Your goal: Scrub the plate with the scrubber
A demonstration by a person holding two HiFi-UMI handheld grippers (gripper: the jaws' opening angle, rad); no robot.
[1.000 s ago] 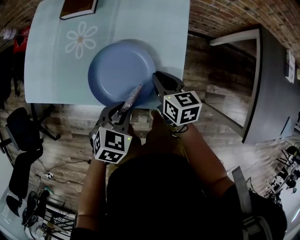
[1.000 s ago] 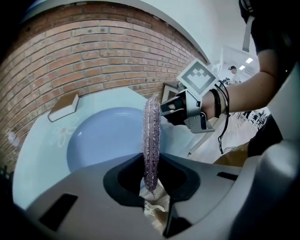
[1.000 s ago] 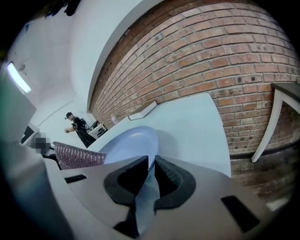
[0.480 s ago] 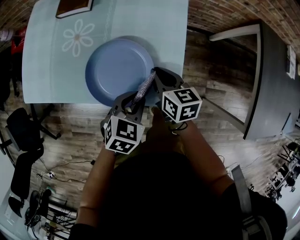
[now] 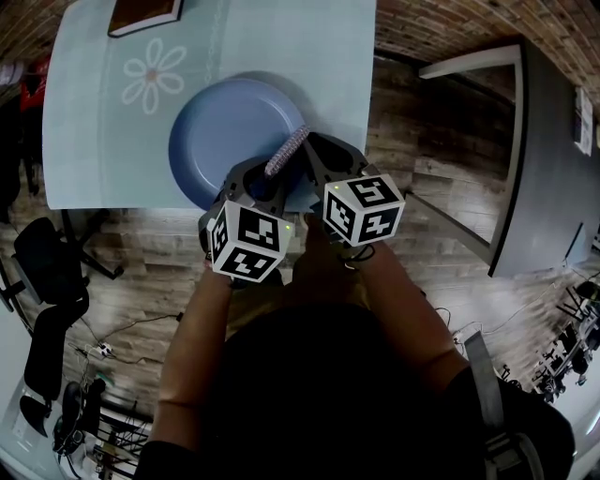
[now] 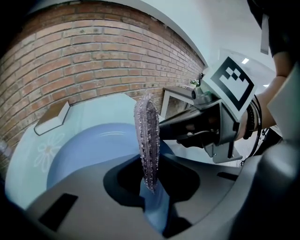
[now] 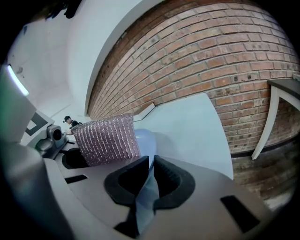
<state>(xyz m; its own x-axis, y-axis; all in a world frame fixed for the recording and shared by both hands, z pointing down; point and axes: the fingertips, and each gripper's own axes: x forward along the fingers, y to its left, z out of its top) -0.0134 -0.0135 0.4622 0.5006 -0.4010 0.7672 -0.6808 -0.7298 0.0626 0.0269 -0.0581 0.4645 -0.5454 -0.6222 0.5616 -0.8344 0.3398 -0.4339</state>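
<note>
Scrubber [image 5: 289, 148] in left tool [image 5: 265, 181], above plate [image 5: 220, 131]

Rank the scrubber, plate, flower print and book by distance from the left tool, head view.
1. scrubber, held in the left tool
2. plate, just beyond it
3. flower print, farther left
4. book, far corner
</note>
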